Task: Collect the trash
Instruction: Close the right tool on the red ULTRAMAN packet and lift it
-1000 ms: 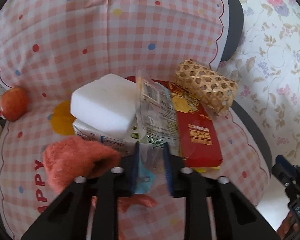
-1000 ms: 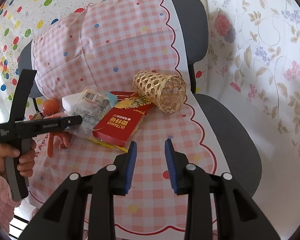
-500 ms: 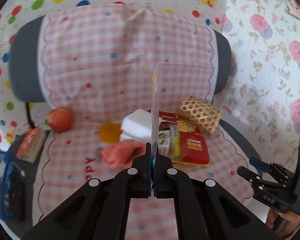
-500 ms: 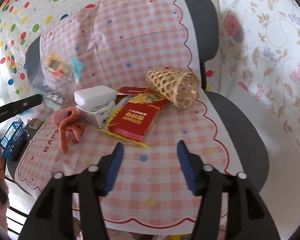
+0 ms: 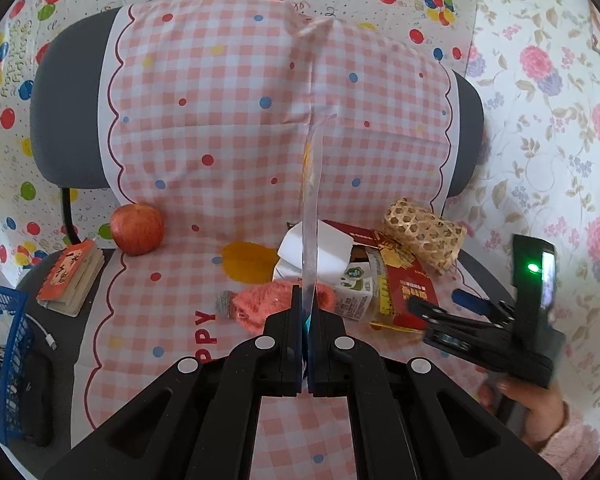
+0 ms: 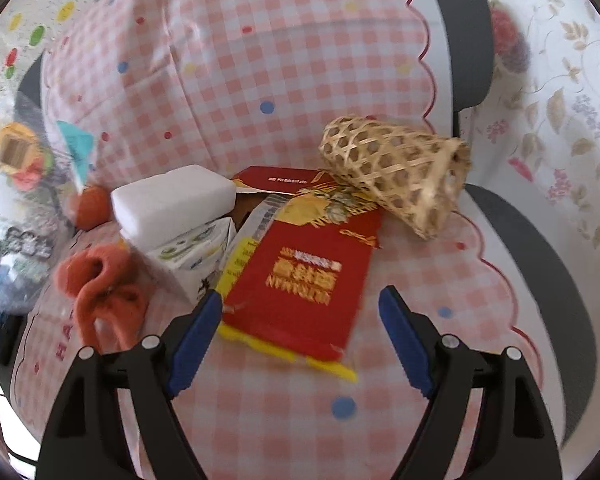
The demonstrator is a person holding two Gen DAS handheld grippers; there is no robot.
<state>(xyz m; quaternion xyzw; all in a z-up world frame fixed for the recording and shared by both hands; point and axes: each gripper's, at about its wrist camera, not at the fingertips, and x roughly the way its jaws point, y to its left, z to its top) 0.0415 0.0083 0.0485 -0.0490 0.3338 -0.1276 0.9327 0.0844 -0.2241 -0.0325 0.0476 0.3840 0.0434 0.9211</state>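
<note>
Our left gripper is clamped tight on a clear plastic printed wrapper, which stands edge-on up from the jaws, lifted above the pink checked chair cover. We see our right gripper with its blue pads spread wide, having just been opening; nothing is pinched, though the near end of the flat red and gold packet on that cover shows between the fingers. Beside that packet lie a woven bamboo cone and a white foam block.

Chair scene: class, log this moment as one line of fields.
left gripper: shut on clear wrapper | right gripper: open, jaws just opening, above red packet | trash on chair
</note>
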